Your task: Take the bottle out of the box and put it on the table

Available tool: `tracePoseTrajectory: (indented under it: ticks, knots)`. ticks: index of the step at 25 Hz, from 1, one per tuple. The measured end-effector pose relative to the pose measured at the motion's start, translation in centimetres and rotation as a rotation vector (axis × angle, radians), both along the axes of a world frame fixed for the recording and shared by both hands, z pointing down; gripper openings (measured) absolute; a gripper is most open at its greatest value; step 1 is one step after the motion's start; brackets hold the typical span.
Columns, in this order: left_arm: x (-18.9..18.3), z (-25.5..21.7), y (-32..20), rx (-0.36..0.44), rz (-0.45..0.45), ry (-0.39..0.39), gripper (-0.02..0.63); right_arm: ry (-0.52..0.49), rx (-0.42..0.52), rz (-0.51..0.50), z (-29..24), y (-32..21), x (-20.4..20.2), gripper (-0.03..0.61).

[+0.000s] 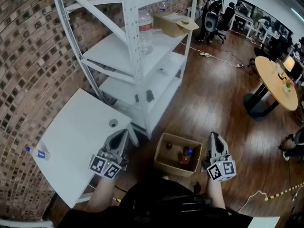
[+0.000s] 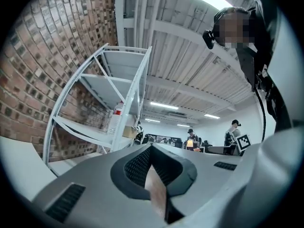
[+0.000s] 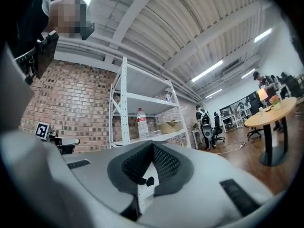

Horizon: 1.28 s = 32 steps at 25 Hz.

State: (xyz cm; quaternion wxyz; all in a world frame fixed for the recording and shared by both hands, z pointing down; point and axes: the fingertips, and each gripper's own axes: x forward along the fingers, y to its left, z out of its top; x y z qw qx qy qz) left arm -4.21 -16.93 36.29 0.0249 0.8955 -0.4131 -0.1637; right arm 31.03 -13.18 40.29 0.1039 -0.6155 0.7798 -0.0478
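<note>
Grey plastic makes up both tools. The left gripper (image 1: 122,133) is clenched, its ribbed dark pads pressed together on nothing, and it hangs over the near right corner of the white worktop (image 1: 71,141). The right gripper (image 1: 212,136) is likewise closed and empty, just beside the right wall of the box (image 1: 183,139). Each carries a cube of square black-and-white markers at its rear.

Between the two sits the open brown cardboard box on the floor (image 1: 213,103), which is dark glossy wood planking. Inside, a bottle (image 1: 185,156) with a blue cap and red label stands upright near the right wall, and a darker bottle (image 1: 168,146) stands near the left one.

On the smooth worktop a small bottle (image 1: 42,153) with a blue cap lies at the left edge, and a round grey grommet (image 1: 113,123) sits near the far right corner.

Farther off, a white perforated metal shelf rack (image 1: 137,70) stands against the rough brick wall (image 1: 28,56). It holds a tall clear water bottle (image 1: 145,30) and a second carton (image 1: 175,23). A round wooden table (image 1: 278,82) stands at the far right.
</note>
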Motion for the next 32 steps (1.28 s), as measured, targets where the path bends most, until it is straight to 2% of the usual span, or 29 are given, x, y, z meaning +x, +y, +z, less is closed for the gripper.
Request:
tracePoseTrajectory:
  ticks: [5,11,15,20,27,32]
  knots:
    - [4.9,0.0,-1.7,0.000,0.096,-0.014,0.003,-0.011,-0.008,0.108,0.4,1.7,4.9,0.003]
    - [8.2,-0.4,-2.6,0.003,0.212,-0.033,0.003,-0.020,-0.020,0.205,0.5,3.7,6.7,0.003]
    - [8.0,-0.3,-2.7,-0.002,0.245,-0.041,0.003,-0.012,-0.031,0.230,0.5,5.0,5.4,0.003]
    - [6.1,0.1,-3.3,-0.045,0.242,0.035,0.003,-0.040,-0.057,0.260,1.2,5.6,3.3,0.003]
    - [6.2,4.8,-2.2,-0.099,0.335,-0.095,0.003,0.003,-0.179,0.272,5.9,7.3,-0.5,0.003]
    - [6.4,8.9,-2.0,-0.158,0.378,-0.133,0.003,-0.011,-0.249,0.319,9.4,9.1,-1.4,0.003]
